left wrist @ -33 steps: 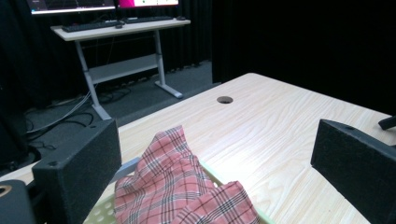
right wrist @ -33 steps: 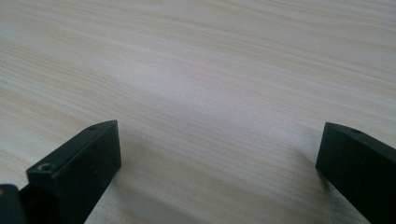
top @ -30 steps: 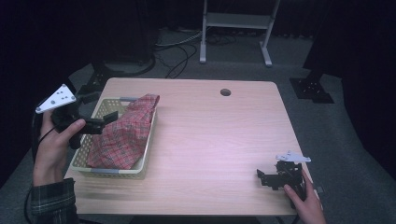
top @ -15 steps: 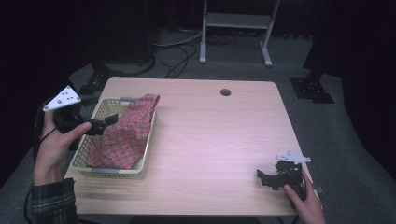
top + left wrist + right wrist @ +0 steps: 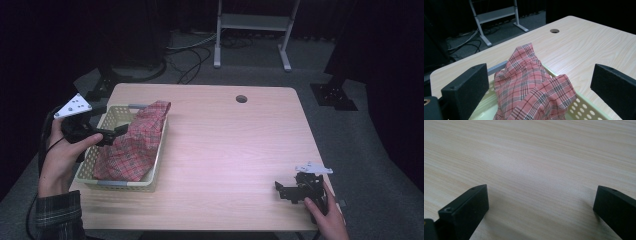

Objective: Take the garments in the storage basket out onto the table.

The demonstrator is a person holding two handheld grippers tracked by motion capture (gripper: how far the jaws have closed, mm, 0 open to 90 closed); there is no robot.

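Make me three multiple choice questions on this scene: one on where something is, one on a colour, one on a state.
1. Where does the plaid cloth lie?
A. in the basket
B. on the floor
C. beside the table's hole

2. What colour is the cloth?
A. blue
B. red plaid
C. plain white

3. How do the left gripper's jaws stand?
A. shut on the cloth
B. shut on nothing
C. open

Answers: A, the high view shows it heaped inside the basket; B, red checks show in both views; C, the left gripper view shows a wide gap between the jaws.

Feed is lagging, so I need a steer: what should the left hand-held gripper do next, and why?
Probably ease the left hand-held gripper forward and down onto the plaid cloth. Its jaws stand open with the bunched cloth between and just beyond them in the basket, not yet gripped.
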